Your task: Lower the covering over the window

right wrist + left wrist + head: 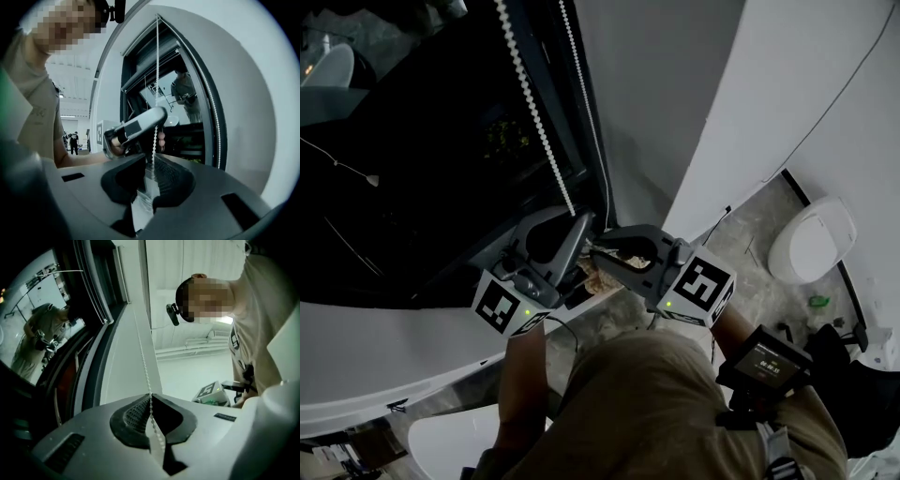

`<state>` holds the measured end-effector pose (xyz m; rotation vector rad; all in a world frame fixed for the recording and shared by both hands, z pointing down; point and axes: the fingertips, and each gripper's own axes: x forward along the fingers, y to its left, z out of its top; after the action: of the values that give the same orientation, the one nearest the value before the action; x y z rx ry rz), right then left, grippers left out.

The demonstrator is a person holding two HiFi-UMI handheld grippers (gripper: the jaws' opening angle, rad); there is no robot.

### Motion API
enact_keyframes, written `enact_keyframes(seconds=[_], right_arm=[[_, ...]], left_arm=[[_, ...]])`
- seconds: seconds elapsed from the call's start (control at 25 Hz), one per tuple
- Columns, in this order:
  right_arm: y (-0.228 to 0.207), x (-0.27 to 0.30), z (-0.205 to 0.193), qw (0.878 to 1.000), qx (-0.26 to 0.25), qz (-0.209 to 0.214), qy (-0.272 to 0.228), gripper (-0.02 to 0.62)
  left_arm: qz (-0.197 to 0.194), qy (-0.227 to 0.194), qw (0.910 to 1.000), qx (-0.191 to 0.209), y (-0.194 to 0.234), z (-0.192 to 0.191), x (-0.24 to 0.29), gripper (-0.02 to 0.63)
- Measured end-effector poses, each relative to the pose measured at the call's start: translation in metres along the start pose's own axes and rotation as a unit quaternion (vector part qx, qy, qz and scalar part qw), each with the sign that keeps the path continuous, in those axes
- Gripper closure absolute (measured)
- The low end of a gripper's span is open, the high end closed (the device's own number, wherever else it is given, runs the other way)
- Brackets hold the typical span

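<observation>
Left gripper [150,397]: your jaws are closed here, and the pads pinch the bead chain [143,357] right at their tips.
Right gripper [152,161]: your jaws are also pressed together on the bead chain [156,70], which comes down from above straight into the pads.
Grippers together: in the head view the left gripper [581,225] and the right gripper [602,248] meet tip to tip, just beside the window frame [591,122]. In the right gripper view the left one is just above, seemingly on the same run of chain.
Bead chain: in the head view it hangs along the frame [534,103] down to your grippers. A second run [211,103] hangs free by the frame.
Covering: it seems to sit high at the top of the window opening [150,75], so the dark glass [412,169] below it is bare.
Wall: a white wall [656,94] stands beside the window.
</observation>
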<state>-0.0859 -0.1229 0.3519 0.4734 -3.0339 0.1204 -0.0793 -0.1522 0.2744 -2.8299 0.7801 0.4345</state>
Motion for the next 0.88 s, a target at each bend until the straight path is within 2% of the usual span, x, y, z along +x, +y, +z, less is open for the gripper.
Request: enact_keyframes(seconds=[0.12,0.28,0.44,0.52,0.64,0.68,0.72,0.8,0.88], right_arm=[[-0.004,-0.01,0.013,1.0,-0.004,-0.006,-0.001,0.484],[-0.001,-0.016,0.059,0.998,-0.025,-0.042,-0.043,0.477],[-0.006,-0.016,0.058,0.997,-0.034,-0.05,-0.048,0.477],[-0.009,-0.015,0.052,0.997,-0.036,-0.053,-0.049,0.477],[-0.012,-0.015,0.048,0.996,-0.035,-0.063,-0.054,0.477],[-0.013,-0.016,0.046,0.995,-0.038,-0.069,-0.054,0.477],[-0.015,-0.017,0.045,0.995,-0.044,-0.076,-0.054,0.477],[-0.02,-0.02,0.041,0.993,-0.052,-0.09,-0.053,0.477],[-0.023,-0.022,0.035,0.992,-0.052,-0.103,-0.058,0.477]], left_arm=[[0.006,-0.016,0.9998,-0.004,0.003,0.002,-0.013,0.584],[0.006,-0.018,0.9998,0.004,-0.003,0.002,-0.014,0.584],[0.022,-0.02,0.9995,0.01,-0.002,-0.001,-0.011,0.584],[0.038,-0.003,0.999,0.025,0.003,-0.007,-0.01,0.584],[0.05,0.053,0.9969,0.031,0.004,-0.038,-0.017,0.581],[0.056,0.061,0.9964,0.018,0.003,-0.05,-0.024,0.568],[0.066,0.062,0.9959,0.003,0.002,-0.058,-0.033,0.522],[0.099,0.053,0.9935,-0.018,0.005,-0.065,-0.055,0.472],[0.135,0.046,0.9895,-0.025,0.011,-0.065,-0.08,0.46]])
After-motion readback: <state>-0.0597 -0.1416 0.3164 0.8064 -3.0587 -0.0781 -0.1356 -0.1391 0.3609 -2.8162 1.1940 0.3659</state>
